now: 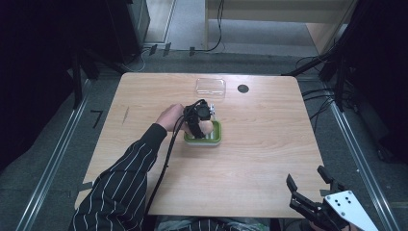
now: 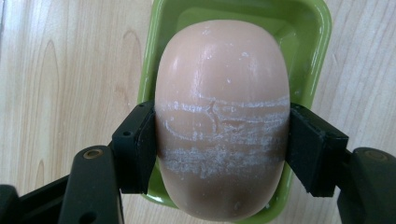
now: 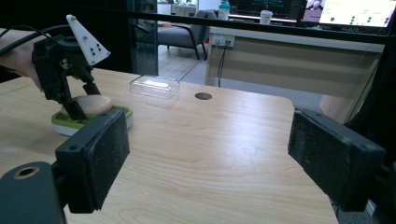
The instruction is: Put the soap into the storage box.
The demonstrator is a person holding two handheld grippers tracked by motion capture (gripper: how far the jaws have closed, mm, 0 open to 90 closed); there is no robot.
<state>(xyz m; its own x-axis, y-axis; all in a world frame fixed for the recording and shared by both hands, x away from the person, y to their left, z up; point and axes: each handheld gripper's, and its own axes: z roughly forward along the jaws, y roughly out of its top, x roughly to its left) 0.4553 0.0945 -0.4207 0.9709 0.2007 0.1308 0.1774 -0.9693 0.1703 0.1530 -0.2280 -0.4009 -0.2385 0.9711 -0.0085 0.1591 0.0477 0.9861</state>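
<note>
A peach-coloured bar of soap (image 2: 222, 116) with white scuff marks is clamped between the two black pads of my left gripper (image 2: 219, 149), right over a green soap dish (image 2: 161, 28). From above, the left gripper (image 1: 204, 126) points down at the green dish (image 1: 216, 137) near the table's middle, with the soap (image 1: 206, 127) partly hidden under it. The right gripper view shows the soap (image 3: 91, 105) lying low in the dish (image 3: 70, 123). My right gripper (image 1: 312, 185) stands open at the table's near right corner, nothing between its pads (image 3: 100, 158).
A clear plastic lid or box (image 1: 210, 87) lies at the back of the wooden table (image 1: 250, 159), with a small dark round hole (image 1: 243, 88) to its right. A striped sleeve (image 1: 120, 183) and a black cable cross the near left part.
</note>
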